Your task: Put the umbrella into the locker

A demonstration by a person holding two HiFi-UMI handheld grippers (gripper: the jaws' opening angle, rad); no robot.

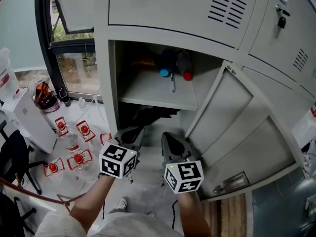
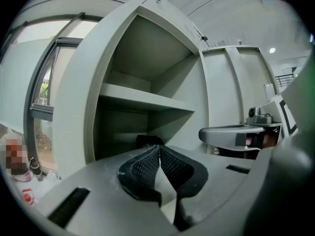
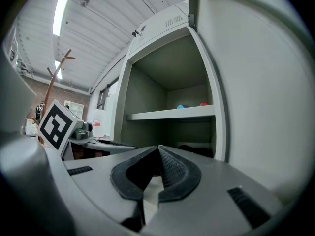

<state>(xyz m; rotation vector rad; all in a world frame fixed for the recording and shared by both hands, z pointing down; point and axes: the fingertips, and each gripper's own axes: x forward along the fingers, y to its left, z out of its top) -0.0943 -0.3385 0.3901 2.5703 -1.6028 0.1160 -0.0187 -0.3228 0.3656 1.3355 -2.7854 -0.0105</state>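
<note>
The dark folded fabric umbrella (image 1: 144, 114) lies in the grey metal locker (image 1: 112, 83), under its shelf (image 1: 153, 90) and straight ahead of both grippers; its long axis is unclear. The left gripper (image 2: 159, 150) and right gripper (image 3: 158, 149) are both closed and empty. The open locker door (image 1: 232, 127) is nearer the right one.

Side by side, near level: left hand-held gripper (image 1: 131, 134) jaws together, empty; right hand-held gripper (image 1: 171, 141) same.

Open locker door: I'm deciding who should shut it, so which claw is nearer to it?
Right. The right claw sits just left of the open locker door; the left claw is farther left, beyond it.
</note>
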